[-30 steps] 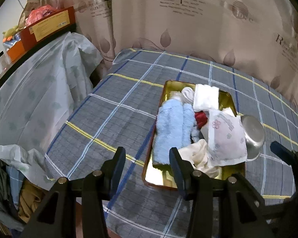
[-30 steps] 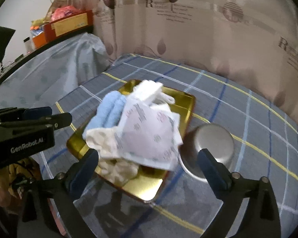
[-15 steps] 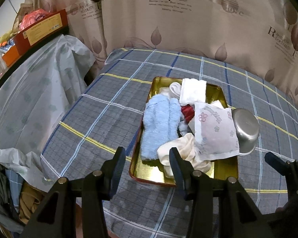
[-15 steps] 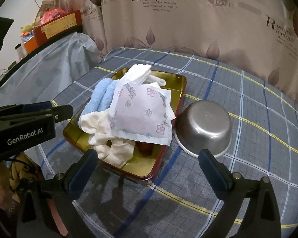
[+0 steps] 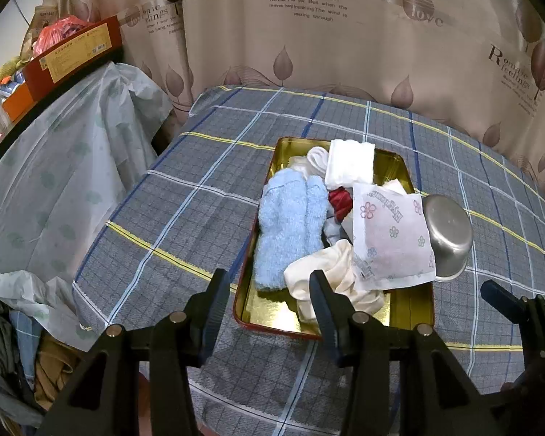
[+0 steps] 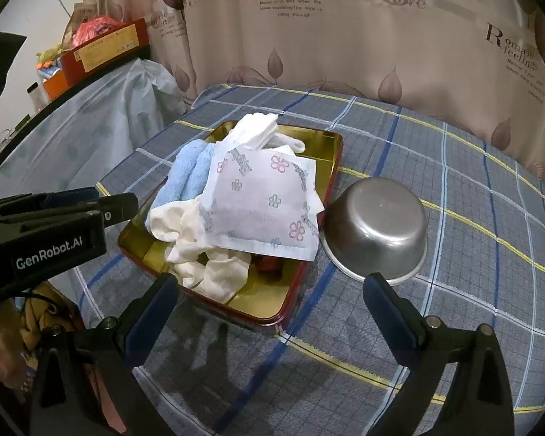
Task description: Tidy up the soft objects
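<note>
A gold tray (image 5: 405, 312) with a red rim lies on the plaid table. It holds a light blue fluffy cloth (image 5: 290, 225), a folded white cloth (image 5: 348, 161), a cream cloth (image 5: 323, 276), a small red item (image 5: 339, 200) and a flower-printed white packet (image 5: 388, 239) on top. My left gripper (image 5: 269, 283) hovers open over the tray's near end, holding nothing. My right gripper (image 6: 270, 287) stands wide open just short of the tray (image 6: 265, 305) with the packet (image 6: 261, 207) beyond it. Its jaws hold nothing.
An upturned steel bowl (image 6: 378, 225) rests against the tray's right side. Plastic-covered furniture (image 5: 54, 181) stands left of the table, with an orange box (image 5: 72, 54) on top. A leaf-print curtain (image 5: 345, 54) hangs close behind. Bundled clothes (image 5: 18, 345) lie at lower left.
Both views have shifted slightly, so the tray sits a little farther from the fingers. The jaws keep the same width and nothing on the tray has moved.
</note>
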`<action>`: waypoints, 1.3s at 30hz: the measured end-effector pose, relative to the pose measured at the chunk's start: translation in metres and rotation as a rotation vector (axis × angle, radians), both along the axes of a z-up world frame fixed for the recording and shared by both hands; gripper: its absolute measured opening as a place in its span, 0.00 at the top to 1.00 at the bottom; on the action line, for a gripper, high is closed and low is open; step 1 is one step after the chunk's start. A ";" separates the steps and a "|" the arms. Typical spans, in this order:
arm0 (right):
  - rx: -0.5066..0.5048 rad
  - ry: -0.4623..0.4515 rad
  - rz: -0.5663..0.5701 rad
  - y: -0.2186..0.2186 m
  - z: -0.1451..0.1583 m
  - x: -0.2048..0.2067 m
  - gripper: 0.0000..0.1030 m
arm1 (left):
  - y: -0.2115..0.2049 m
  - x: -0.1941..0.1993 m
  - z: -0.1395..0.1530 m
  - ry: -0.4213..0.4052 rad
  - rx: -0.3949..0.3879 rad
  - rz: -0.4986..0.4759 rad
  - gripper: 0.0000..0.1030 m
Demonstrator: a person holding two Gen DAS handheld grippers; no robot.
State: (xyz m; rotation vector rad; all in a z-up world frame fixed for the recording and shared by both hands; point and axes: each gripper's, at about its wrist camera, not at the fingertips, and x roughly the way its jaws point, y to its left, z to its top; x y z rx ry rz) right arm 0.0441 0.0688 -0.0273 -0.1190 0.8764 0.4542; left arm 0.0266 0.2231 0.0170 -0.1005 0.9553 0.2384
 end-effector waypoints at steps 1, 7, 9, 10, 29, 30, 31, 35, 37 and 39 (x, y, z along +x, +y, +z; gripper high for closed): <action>0.000 0.001 -0.001 0.000 0.000 0.000 0.03 | 0.000 -0.001 0.000 0.000 -0.001 -0.001 0.55; 0.001 0.015 0.001 0.001 -0.003 0.001 0.03 | -0.001 -0.001 -0.003 0.006 0.000 -0.010 0.55; 0.008 0.019 0.001 0.000 -0.003 0.001 0.03 | -0.001 -0.001 -0.004 0.007 0.002 -0.009 0.55; 0.008 0.020 0.001 0.000 -0.002 0.002 0.03 | -0.001 0.000 -0.004 0.008 0.001 -0.010 0.55; 0.005 0.024 -0.005 0.000 -0.005 0.001 0.03 | -0.001 -0.001 -0.005 0.015 0.001 -0.009 0.55; 0.003 0.025 -0.006 0.001 -0.005 0.001 0.03 | -0.001 -0.001 -0.006 0.015 0.001 -0.008 0.55; 0.001 0.023 -0.008 0.001 -0.006 0.000 0.03 | -0.002 -0.001 -0.006 0.017 0.001 -0.008 0.55; -0.012 0.013 -0.007 0.003 -0.007 -0.001 0.03 | -0.003 -0.001 -0.006 0.019 0.002 -0.010 0.55; -0.013 0.013 -0.006 0.003 -0.007 0.000 0.03 | -0.002 -0.001 -0.006 0.021 0.003 -0.012 0.55; -0.014 0.014 -0.005 0.004 -0.007 -0.001 0.03 | -0.002 -0.001 -0.006 0.021 0.005 -0.011 0.55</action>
